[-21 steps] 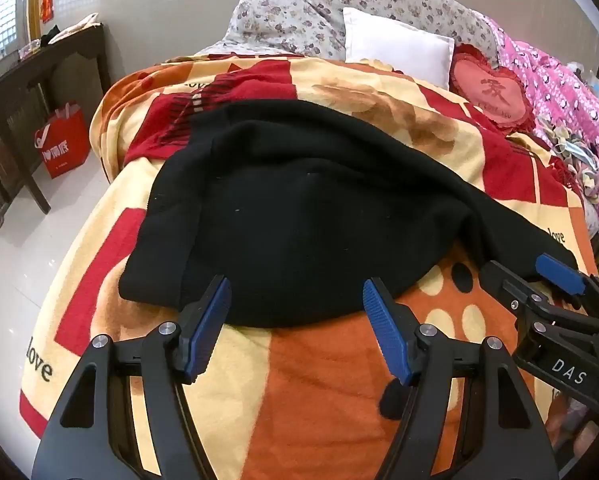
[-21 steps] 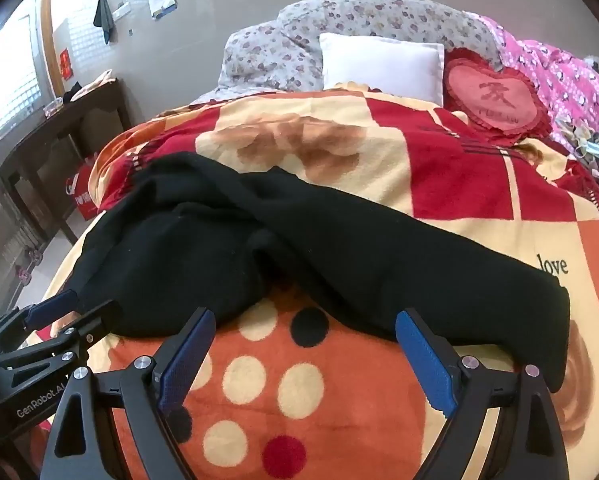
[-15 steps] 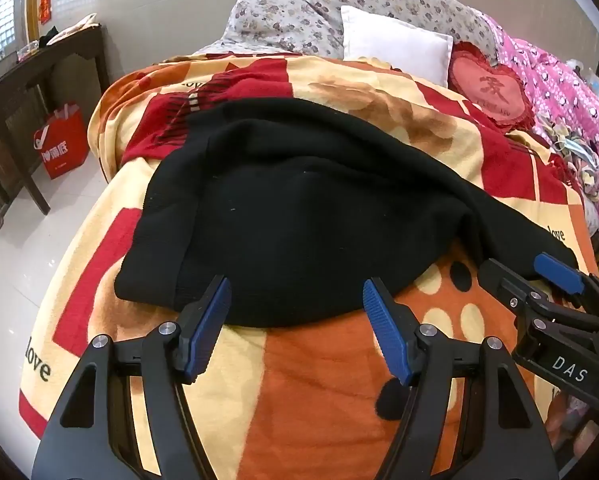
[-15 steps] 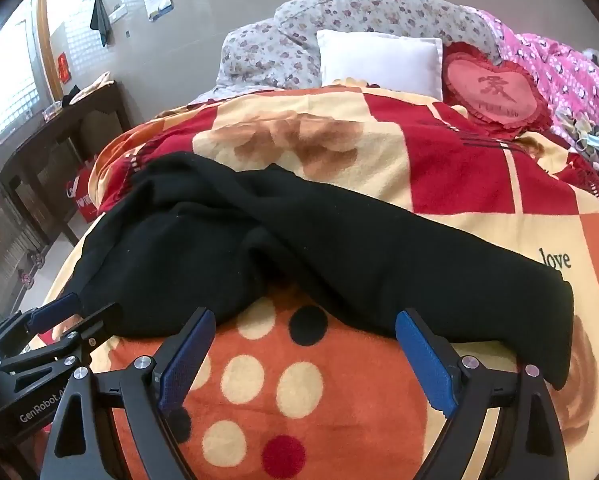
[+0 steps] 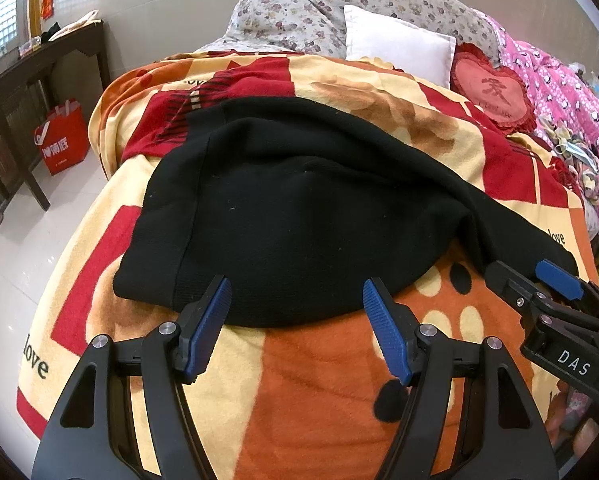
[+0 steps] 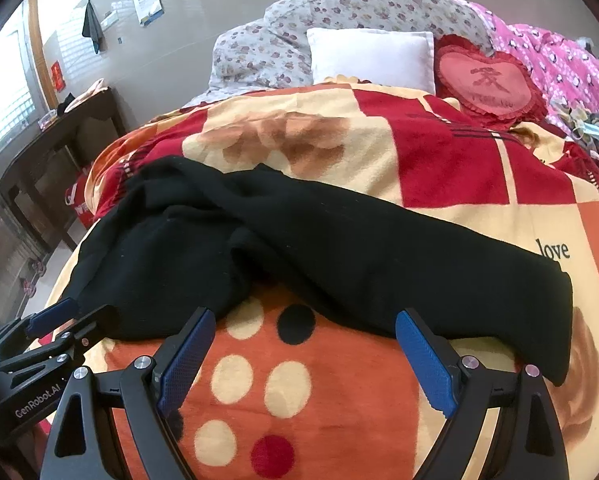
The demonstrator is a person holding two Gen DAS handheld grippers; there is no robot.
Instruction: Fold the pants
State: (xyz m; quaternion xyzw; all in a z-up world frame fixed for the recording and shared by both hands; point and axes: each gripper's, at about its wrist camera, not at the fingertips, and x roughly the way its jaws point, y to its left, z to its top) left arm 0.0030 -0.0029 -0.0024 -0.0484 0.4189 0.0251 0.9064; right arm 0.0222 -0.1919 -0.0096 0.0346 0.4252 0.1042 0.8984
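Black pants point(image 5: 299, 208) lie spread on a patterned red, orange and cream blanket point(image 5: 323, 380) on a bed. The waist part bulges at the left, and a leg point(image 6: 419, 264) runs to the right. My left gripper point(image 5: 295, 320) is open and empty, hovering just before the pants' near edge. My right gripper point(image 6: 303, 352) is open and empty, just before the leg's near edge. Each gripper shows in the other's view: the right one point(image 5: 555, 300) at the right edge, the left one point(image 6: 55, 328) at the left edge.
A white pillow point(image 5: 395, 48), floral pillows point(image 5: 299, 16), a red heart cushion point(image 5: 491, 96) and pink bedding point(image 5: 559, 92) lie at the bed's head and right side. A dark wooden table point(image 5: 27, 80) and a red bag point(image 5: 63, 140) stand on the floor at the left.
Both grippers have drifted slightly; the view has shifted a little. The pants lie as before and both grippers stay open.
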